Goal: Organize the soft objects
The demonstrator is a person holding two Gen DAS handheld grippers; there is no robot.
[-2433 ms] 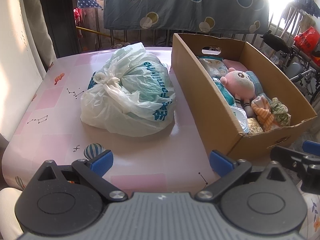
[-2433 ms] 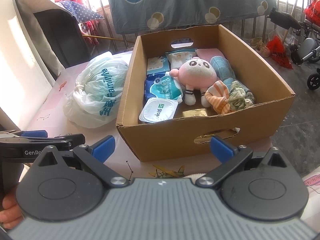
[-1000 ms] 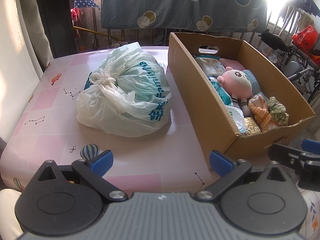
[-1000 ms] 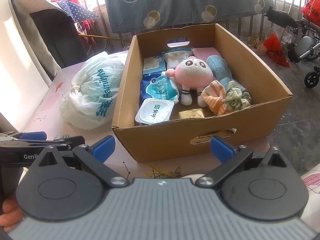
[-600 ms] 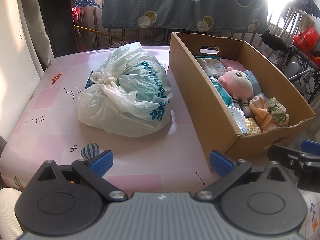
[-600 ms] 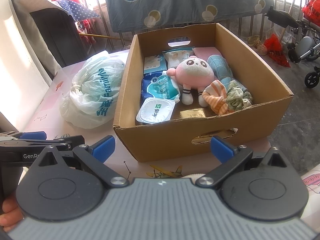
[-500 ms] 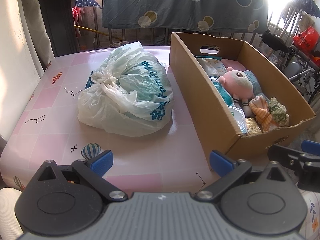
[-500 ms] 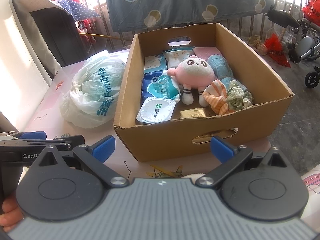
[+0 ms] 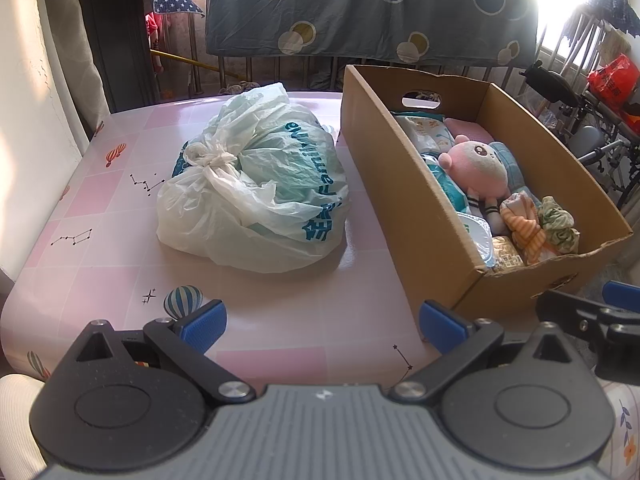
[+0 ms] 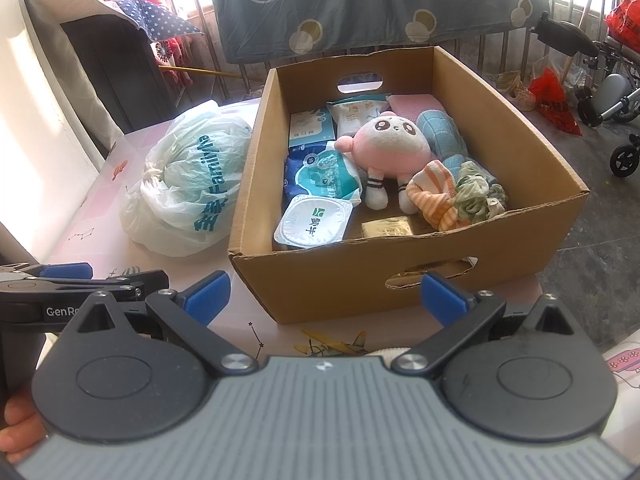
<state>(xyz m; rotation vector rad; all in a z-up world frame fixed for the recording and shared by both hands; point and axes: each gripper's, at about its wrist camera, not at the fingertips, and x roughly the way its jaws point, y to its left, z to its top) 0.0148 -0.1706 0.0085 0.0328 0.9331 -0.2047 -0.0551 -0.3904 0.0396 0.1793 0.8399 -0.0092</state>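
soft things boxed, both tools idle

soft things sit mostly in the cardboard box [image 10: 404, 280] on the pink table [image 9: 280, 320]. against a second ago i see almost no change: the views have barely drifted and nothing has been lifted, so i judge the sorting has not begun or is paused. beside the box, apart from it, lies the knotted plastic bag [image 9: 256, 196], crinkled and slack. inside, the pink plush [image 10: 394, 148] lies face up amid packets, then the striped cloth [image 10: 436, 196] touching a green scrunchie [image 10: 476, 192]. my left gripper [image 9: 320, 324] and right gripper [image 10: 324, 296] both hover with jaws spread, empty.
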